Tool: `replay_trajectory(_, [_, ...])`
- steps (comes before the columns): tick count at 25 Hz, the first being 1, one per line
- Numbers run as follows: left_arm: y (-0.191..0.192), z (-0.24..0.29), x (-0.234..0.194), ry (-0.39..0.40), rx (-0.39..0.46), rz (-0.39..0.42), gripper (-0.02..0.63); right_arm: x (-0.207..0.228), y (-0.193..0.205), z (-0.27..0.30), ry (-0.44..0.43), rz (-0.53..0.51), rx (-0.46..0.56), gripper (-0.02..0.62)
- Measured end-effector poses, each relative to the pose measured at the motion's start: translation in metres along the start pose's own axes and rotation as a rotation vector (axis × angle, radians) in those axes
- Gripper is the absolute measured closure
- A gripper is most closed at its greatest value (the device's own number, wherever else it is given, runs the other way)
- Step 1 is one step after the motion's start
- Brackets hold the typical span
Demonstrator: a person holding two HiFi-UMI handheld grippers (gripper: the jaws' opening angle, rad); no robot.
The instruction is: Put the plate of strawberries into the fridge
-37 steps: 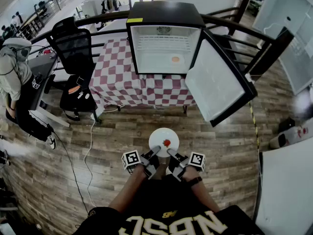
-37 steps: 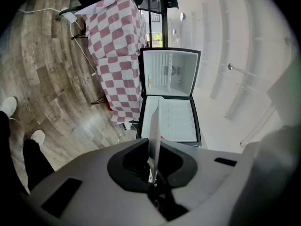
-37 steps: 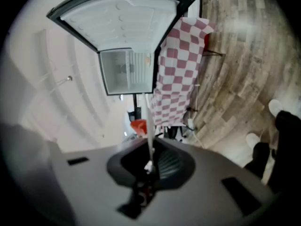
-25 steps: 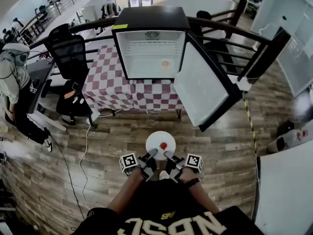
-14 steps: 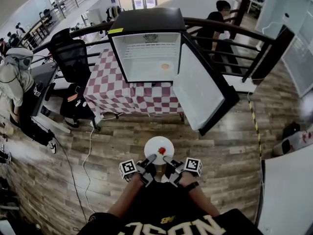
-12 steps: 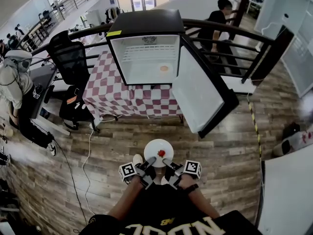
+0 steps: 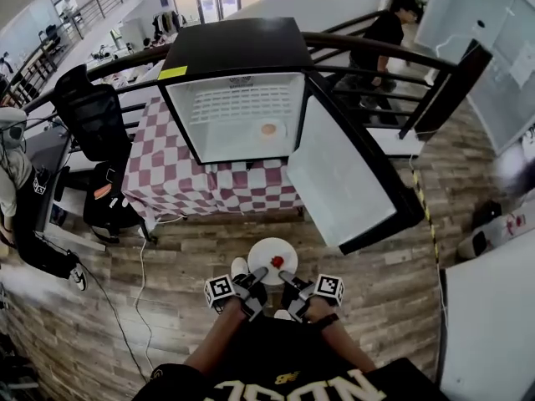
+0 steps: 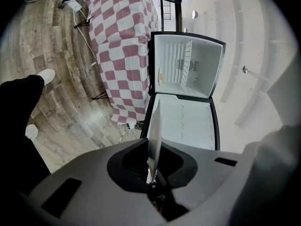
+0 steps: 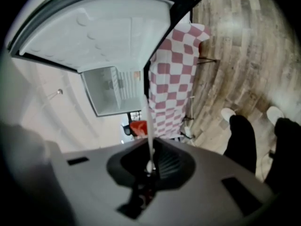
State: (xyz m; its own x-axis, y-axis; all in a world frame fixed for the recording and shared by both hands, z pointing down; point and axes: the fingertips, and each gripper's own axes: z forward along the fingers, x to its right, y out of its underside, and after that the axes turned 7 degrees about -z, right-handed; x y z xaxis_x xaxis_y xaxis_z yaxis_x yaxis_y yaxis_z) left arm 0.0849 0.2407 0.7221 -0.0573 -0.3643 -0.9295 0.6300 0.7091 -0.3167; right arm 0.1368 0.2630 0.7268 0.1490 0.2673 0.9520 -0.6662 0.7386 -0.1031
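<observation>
A white plate (image 7: 269, 251) with one red strawberry (image 7: 277, 261) on it hangs level over the wooden floor in front of me. My left gripper (image 7: 258, 273) is shut on its near left rim, and my right gripper (image 7: 285, 275) is shut on its near right rim. In the left gripper view the plate (image 8: 154, 131) shows edge-on, running out from the gripper (image 8: 151, 175). The right gripper view gives the same thin rim (image 9: 148, 126) with the strawberry (image 9: 138, 127) beside it, clamped in the gripper (image 9: 149, 167). The black fridge (image 7: 234, 53) stands ahead, its door (image 7: 347, 178) swung open to the right.
The fridge sits on a table with a red-and-white checked cloth (image 7: 167, 192). A small round orange thing (image 7: 268, 129) lies on its shelf. A black office chair (image 7: 94, 119) and a person (image 7: 17, 182) are at the left, another person (image 7: 386, 32) behind the railing.
Both grippers and the plate have travelled forward towards the fridge, which now looms larger and nearer. The person behind the railing has walked on.
</observation>
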Motion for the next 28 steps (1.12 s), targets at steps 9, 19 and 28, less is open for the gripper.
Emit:
replay_trajectory(9, [-0.121, 0.031, 0.07, 0.021, -0.03, 0.071, 0.568, -0.068, -0.054, 0.111, -0.031, -0.047, 0.057, 0.56])
replay_trajectory(19, [-0.215, 0.034, 0.114, 0.005, -0.056, 0.134, 0.568, -0.102, -0.076, 0.206, -0.048, -0.036, 0.064, 0.56])
replay_trajectory(28, [-0.245, 0.046, 0.132, -0.012, -0.076, 0.111, 0.568, -0.121, -0.092, 0.233, -0.064, 0.0, 0.115, 0.56])
